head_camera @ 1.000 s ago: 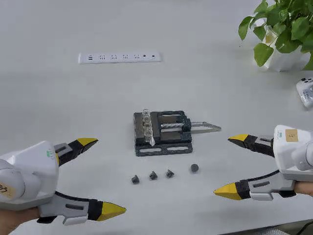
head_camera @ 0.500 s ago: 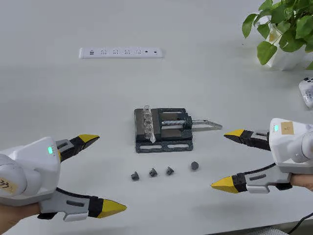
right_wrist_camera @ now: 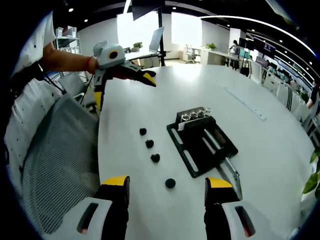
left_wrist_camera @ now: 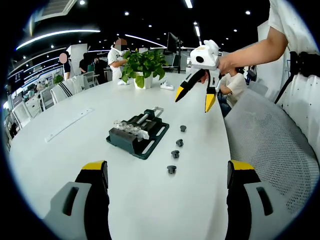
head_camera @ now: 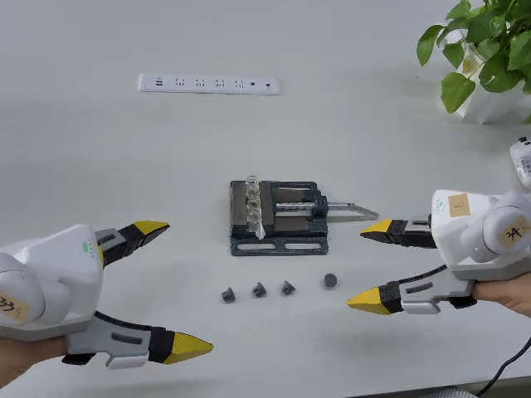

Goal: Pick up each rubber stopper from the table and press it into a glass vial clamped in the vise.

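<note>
A black vise (head_camera: 278,220) stands mid-table with a row of glass vials (head_camera: 251,207) clamped in its jaws. Several dark rubber stoppers lie in a line in front of it, from the leftmost stopper (head_camera: 227,294) to the rightmost stopper (head_camera: 330,281). My left gripper (head_camera: 176,287) hovers open at the near left, well short of the stoppers. My right gripper (head_camera: 359,269) is open too, just right of the rightmost stopper. The left gripper view shows the vise (left_wrist_camera: 137,135) and stoppers (left_wrist_camera: 175,154) ahead; the right gripper view shows the vise (right_wrist_camera: 202,142) and the nearest stopper (right_wrist_camera: 170,183) between its jaws.
A white power strip (head_camera: 207,84) lies at the back of the table. A potted plant (head_camera: 489,50) and a small white device (head_camera: 523,162) sit at the far right. A mesh chair (left_wrist_camera: 270,135) stands by the table's near edge.
My right gripper has moved left, closer to the rightmost stopper. The left gripper has stayed about where it was, and both remain open.
</note>
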Motion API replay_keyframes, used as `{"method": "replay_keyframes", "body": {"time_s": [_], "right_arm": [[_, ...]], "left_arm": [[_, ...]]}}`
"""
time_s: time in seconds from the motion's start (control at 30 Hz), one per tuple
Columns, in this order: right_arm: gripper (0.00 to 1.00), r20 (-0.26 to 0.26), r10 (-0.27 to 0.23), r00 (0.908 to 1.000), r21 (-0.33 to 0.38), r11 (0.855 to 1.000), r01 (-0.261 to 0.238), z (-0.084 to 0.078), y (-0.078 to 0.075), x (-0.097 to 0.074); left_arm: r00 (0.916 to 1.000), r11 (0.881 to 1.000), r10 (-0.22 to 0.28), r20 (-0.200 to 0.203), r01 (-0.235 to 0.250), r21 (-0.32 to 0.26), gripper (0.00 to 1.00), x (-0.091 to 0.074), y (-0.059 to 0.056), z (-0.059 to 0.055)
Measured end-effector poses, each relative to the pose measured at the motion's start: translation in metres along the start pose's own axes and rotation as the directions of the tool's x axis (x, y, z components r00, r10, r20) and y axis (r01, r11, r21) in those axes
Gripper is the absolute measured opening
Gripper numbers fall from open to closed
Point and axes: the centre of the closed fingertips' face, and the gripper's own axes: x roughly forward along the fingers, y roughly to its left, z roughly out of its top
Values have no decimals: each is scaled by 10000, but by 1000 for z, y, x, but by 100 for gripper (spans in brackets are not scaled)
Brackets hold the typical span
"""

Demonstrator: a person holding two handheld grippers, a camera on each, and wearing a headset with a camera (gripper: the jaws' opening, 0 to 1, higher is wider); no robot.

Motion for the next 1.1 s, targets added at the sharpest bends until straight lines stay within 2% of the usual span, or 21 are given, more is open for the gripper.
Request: {"method": "replay_keyframes", "body": {"time_s": [0.17,0.27,0.53,0.77,1.1], "right_arm": [[49,-707,289,9971,-389,9987,-317,0,1,8],[43,-1163,424,9923,-587,9971,-495,-2,1,14],[31,-2285,565,9719,-1347,9869,-890,-15,-7,29],[20,-2769,625,9589,-1748,9780,-1142,-22,-7,38],[15,-3324,690,9406,-2199,9642,-1485,-29,-8,46]], "left_arm": [[10000,10000,6,51,-6,-28,99,0,0,1],[10000,10000,32,86,-31,-62,99,1,1,2],[9997,9998,90,206,-87,-158,99,2,3,3],[9996,9997,104,259,-98,-241,99,3,4,3],[9993,9992,168,332,-156,-366,99,5,7,1]]}}
